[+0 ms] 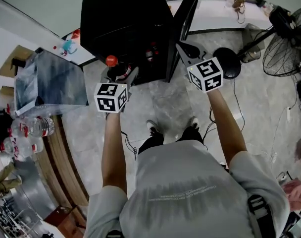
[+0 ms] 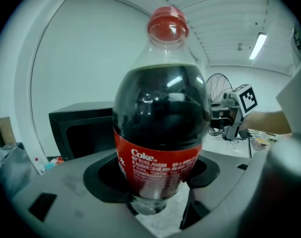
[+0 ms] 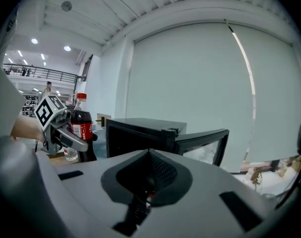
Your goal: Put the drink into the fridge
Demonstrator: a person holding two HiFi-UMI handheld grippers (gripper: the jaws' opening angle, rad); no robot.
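A cola bottle point(image 1: 114, 68) with a red cap and red label stands upright in my left gripper point(image 1: 120, 76), which is shut on its lower body. In the left gripper view the bottle point(image 2: 160, 128) fills the middle between the two jaws. The black fridge point(image 1: 125, 29) stands just ahead on the floor, with its door point(image 1: 186, 21) swung open to the right. My right gripper point(image 1: 186, 51) hangs beside the door's lower edge with its jaws together and nothing in them. The right gripper view shows the fridge point(image 3: 140, 133), its door point(image 3: 205, 143) and the held bottle point(image 3: 82, 125).
A clear plastic bin point(image 1: 46, 83) and several water bottles point(image 1: 29, 128) sit on a wooden table at the left. A floor fan point(image 1: 289, 53) and its round base point(image 1: 228, 61) stand at the right, with cables on the floor. My feet are on the tiles before the fridge.
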